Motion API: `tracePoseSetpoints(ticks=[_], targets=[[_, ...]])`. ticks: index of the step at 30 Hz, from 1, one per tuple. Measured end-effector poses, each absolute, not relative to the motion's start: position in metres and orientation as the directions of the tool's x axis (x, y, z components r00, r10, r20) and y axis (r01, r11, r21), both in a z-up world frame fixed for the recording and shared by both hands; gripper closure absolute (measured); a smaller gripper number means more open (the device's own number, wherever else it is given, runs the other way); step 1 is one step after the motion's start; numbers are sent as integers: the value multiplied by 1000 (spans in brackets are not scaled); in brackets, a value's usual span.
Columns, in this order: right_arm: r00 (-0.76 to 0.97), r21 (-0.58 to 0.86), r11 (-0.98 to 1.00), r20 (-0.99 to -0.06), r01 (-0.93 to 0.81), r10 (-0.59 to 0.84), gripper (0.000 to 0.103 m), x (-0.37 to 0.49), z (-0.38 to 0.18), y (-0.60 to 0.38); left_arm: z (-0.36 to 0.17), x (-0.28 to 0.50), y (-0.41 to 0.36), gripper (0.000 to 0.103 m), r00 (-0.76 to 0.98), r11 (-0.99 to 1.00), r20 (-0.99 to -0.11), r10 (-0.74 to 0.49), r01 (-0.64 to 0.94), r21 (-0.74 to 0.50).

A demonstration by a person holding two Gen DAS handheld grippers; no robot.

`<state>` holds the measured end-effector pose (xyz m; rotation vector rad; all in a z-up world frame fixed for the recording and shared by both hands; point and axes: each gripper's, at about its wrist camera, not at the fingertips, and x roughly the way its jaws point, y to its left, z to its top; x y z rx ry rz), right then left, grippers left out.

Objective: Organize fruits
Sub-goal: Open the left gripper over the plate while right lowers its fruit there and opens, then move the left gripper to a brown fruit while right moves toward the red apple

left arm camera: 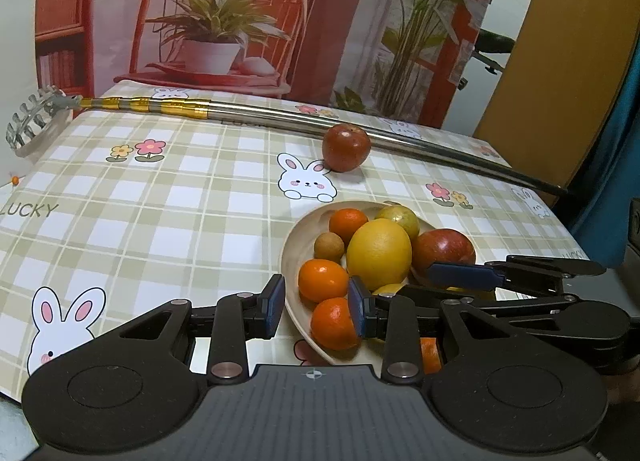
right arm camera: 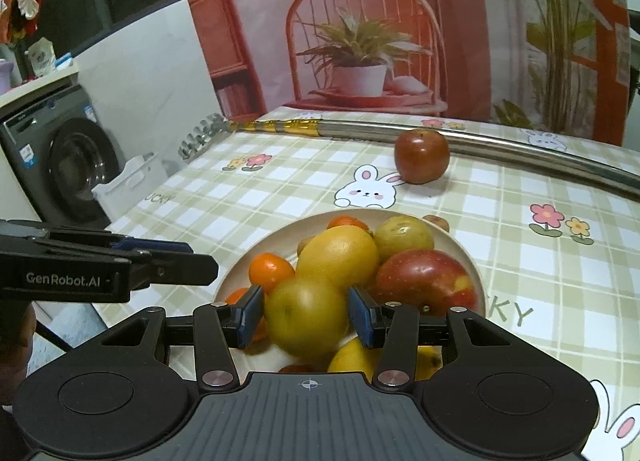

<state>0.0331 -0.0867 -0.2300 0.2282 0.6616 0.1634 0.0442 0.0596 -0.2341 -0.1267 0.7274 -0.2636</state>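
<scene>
Fruit fills the near end of the checked tablecloth (left arm camera: pixel 160 221), heaped in a cream plate (right arm camera: pixel 460 249). Nearest in the right wrist view, the right gripper (right arm camera: pixel 306 315) has its blue pads pressed on either side of a yellow-green round fruit (right arm camera: pixel 306 319), clamped across its widest part; it looks blurred, and whether it is lifted clear of the heap cannot be told. The left gripper (left arm camera: pixel 316 307) sits at the plate's near rim, one pad outside the rim and the other just beside a mandarin (left arm camera: pixel 334 325). Its jaws stand a little apart and appear to hold nothing, though whether the inner pad touches the mandarin is unclear.

Further in lie a large yellow citrus (left arm camera: pixel 379 253), a red apple (right arm camera: pixel 426 281) and more mandarins. These are likely firm, smooth and fairly heavy, so a hold across the middle suits them; the skins may slip, and a push could set the heap rolling. The mandarins probably give more under pressure.

Beyond the plate a lone dark red apple (left arm camera: pixel 346 147) stands on the cloth, touching or just before a long metal pole (left arm camera: pixel 280 117) with a clawed end.
</scene>
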Motion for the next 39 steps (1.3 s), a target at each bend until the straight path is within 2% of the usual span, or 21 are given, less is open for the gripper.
tracePoseSetpoints(ticks=[16,28,34,39], targets=[[830,268,963,-533,-19,165,60,19,-222,-99,-232,44,58,67,713,957,-638,-291,216,-195],[882,253,961,-471,108,25,59,30,-194,-165,-191,102,46,67,691,930,-623,-367,299,-216],[888,235,954,-456,189,-64,59,43,-186,-207,-192,142,20,67,633,910,-659,-406,347,-228],[883,228,948,-458,223,-98,59,56,-189,-227,-208,183,-9,67,539,893,-723,-432,365,-262]])
